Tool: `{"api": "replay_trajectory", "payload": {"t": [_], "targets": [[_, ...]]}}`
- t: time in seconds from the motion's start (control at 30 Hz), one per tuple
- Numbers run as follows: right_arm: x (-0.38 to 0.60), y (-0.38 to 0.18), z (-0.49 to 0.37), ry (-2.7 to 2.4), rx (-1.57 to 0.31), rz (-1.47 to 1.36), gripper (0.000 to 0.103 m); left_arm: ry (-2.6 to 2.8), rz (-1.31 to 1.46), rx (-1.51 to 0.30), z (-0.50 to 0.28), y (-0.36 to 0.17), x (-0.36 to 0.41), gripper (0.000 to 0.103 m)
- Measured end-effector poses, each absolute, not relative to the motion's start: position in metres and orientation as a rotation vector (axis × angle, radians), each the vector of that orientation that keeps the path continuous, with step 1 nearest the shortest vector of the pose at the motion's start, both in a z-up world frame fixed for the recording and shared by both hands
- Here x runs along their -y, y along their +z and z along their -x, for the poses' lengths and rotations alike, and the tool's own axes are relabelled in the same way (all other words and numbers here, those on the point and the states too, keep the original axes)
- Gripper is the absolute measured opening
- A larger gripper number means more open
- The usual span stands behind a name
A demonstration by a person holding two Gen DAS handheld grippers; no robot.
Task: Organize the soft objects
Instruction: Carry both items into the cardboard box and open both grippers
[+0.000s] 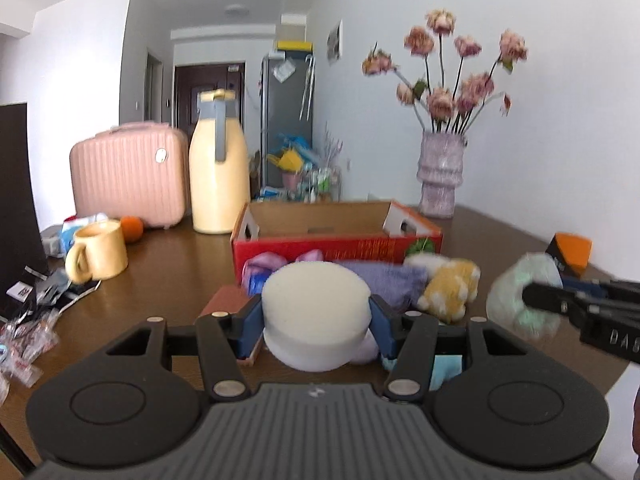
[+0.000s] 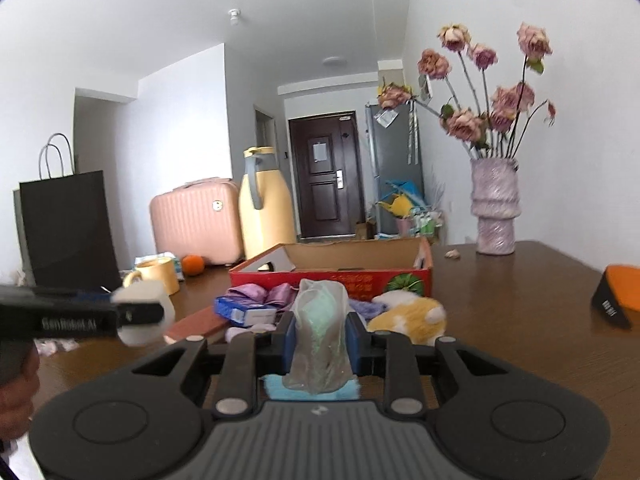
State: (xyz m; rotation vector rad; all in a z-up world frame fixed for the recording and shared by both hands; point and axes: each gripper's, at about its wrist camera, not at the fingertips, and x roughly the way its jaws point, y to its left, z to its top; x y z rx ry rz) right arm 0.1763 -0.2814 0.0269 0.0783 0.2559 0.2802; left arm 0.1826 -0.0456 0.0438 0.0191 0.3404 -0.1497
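Note:
My left gripper (image 1: 316, 320) is shut on a thick round white foam sponge (image 1: 316, 300), lifted above the brown table. My right gripper (image 2: 322, 340) is shut on a pale green soft item in a clear plastic bag (image 2: 320, 312). From the left wrist view that bag (image 1: 516, 300) and the right gripper (image 1: 538, 296) hang at the right. Seen by the right wrist, the left gripper (image 2: 140, 314) with the sponge (image 2: 144, 300) is at the left. Behind both stands an open red cardboard box (image 1: 336, 246) (image 2: 332, 278). In front of it lie a yellow plush toy (image 1: 448, 290) (image 2: 412, 316), a purple cloth (image 1: 384, 280) and pink satin pieces (image 2: 260, 292).
A blue packet (image 2: 244, 312), a reddish book (image 2: 196, 326) and a light-blue cloth (image 2: 276, 390) lie on the table. Behind are a yellow mug (image 1: 98, 252), an orange (image 1: 132, 228), a yellow jug (image 1: 218, 168), a pink case (image 1: 128, 172) and a vase of dried roses (image 1: 440, 176). An orange-and-black box (image 2: 616, 296) sits right.

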Motion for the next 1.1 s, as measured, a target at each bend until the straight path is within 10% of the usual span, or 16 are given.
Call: {"api": "replay_trajectory", "payload": {"t": [0.57,1.1], "targets": [[0.295,0.100,-0.370,0.312,-0.207,-0.016,0.026,-0.150,0.045,-0.384,-0.432,0.108,0.008,0.056],[0.269,0.018,-0.698,0.190,-0.828,0.062,0.037,-0.060,-0.164,-0.744,-0.674,0.019,0.039,0.069]]}}
